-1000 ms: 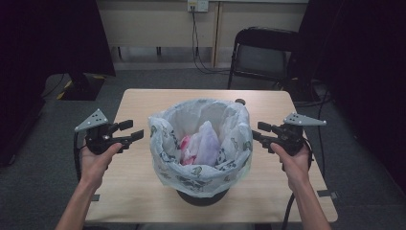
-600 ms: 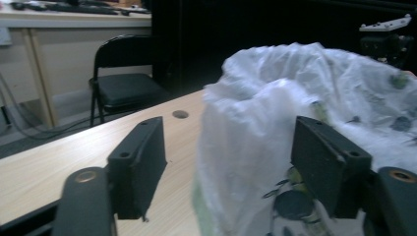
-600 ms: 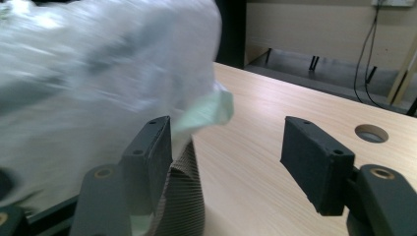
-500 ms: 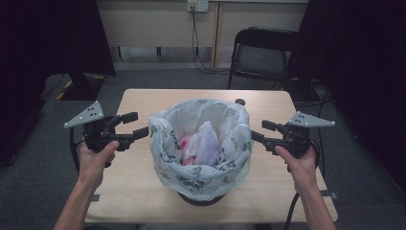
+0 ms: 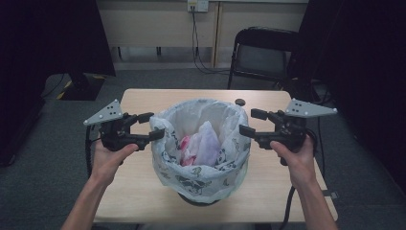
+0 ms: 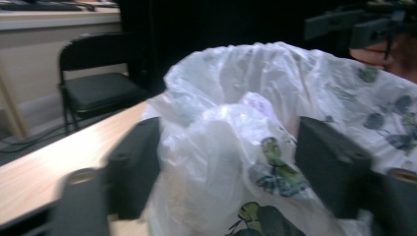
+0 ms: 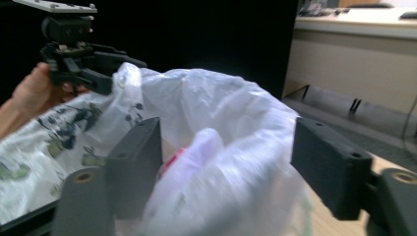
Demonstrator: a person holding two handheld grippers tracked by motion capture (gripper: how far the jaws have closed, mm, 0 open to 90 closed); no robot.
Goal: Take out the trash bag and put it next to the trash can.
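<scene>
Wooden table (image 5: 143,191) w/ a round bin at its centre, lined w/ a white plastic bag (image 5: 201,163) printed w/ dark green-grey figures; bag rim is folded out & down over the bin's edge. Dark base of the bin (image 5: 196,200) peeks out under the bag at the near side. Inside sits a crumpled white & pink bundle (image 5: 198,143), prob more plastic, can't tell what exactly.

Left gripper (image 5: 151,125) is held at the bag's left rim, jaws apart, one tip above & one below the bag edge in the high view. In the left gripper view both black jaws stand wide w/ a bulge of the bag (image 6: 236,147) between them, not pinched. Left hand (image 5: 107,155) holds it from below, grey plate on top.

Right gripper (image 5: 253,122) is at the bag's right rim, jaws also apart, tips just at the plastic; touching or not, can't tell from above. In the right gripper view the bag (image 7: 221,162) fills the gap between the spread jaws, blurred; the left gripper (image 7: 115,73) shows far side of the bin. Right hand (image 5: 294,153) grips its handle, cable trails down off the table's near edge.

Behind the table: black folding chair (image 5: 263,55), grey floor, light-coloured wall unit w/ cables (image 5: 196,38) hanging
</scene>
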